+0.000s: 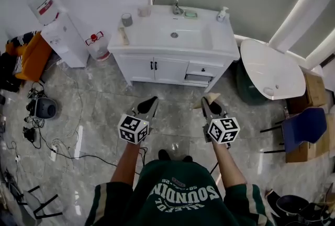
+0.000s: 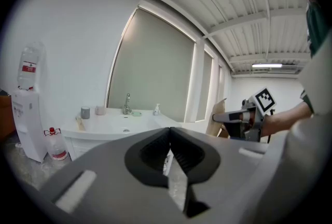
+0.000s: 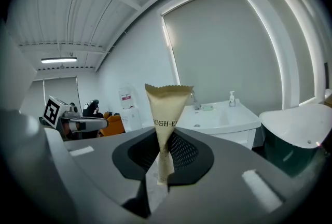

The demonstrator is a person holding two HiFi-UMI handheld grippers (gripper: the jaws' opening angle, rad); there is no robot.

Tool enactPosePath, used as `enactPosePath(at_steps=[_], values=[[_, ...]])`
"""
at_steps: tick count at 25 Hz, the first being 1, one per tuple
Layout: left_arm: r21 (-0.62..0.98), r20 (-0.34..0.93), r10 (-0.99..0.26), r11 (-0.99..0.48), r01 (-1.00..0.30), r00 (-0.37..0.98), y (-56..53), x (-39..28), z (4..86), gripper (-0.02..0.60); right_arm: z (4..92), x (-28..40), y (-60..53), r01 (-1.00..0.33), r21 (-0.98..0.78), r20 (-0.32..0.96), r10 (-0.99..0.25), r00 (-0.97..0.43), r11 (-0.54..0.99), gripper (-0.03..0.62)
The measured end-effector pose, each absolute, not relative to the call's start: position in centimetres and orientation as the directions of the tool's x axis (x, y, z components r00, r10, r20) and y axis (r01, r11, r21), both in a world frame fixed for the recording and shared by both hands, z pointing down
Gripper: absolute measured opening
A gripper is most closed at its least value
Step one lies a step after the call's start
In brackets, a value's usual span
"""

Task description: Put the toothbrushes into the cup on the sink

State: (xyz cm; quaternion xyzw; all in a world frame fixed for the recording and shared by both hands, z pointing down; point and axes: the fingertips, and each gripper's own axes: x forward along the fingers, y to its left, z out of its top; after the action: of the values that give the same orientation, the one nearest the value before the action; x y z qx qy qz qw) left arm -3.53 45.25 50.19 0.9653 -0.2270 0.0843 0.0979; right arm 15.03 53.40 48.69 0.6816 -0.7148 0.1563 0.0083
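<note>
A white sink vanity [image 1: 157, 36] stands ahead of me. On its left back corner are a grey cup [image 1: 126, 19] and a paler cup [image 1: 144, 11]; a tan, stick-like item [image 1: 123, 36] lies in front of them. The grey cup [image 2: 85, 112] also shows in the left gripper view. My right gripper [image 3: 165, 140] is shut on a beige paper packet [image 3: 167, 106] with printed letters, which stands up between the jaws. In the head view that right gripper [image 1: 205, 100] is held over the floor, well short of the vanity. My left gripper [image 2: 169, 132] is shut with nothing in it; the head view shows this left gripper [image 1: 151, 100] level with the right one.
A water dispenser [image 1: 57, 26] and a water jug [image 1: 97, 44] stand left of the vanity. To its right lie a white oval tub [image 1: 272, 69], a blue chair [image 1: 306, 125] and cardboard boxes. Cables and gear [image 1: 36, 115] clutter the floor at left. Faucet [image 1: 177, 5] and soap bottle [image 1: 222, 13] sit on the counter.
</note>
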Motion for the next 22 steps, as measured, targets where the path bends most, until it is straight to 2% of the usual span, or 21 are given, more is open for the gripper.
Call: enactPosePath(at_steps=[13,22], values=[[0.150,0.228,-0.488,-0.837,-0.526,0.843,41.3,-9.8,50.8,0.051,49.0,10.5,48.1,-0.967,-0.242,0.215,-0.968,-0.133,0.079,0.040],[0.178,0.235,-0.502,-0.820,-0.544,0.833,37.6,-10.3,52.3,0.051,50.0,10.6,44.3,-0.965,-0.246,0.225,-0.963,-0.146,0.089,0.041]])
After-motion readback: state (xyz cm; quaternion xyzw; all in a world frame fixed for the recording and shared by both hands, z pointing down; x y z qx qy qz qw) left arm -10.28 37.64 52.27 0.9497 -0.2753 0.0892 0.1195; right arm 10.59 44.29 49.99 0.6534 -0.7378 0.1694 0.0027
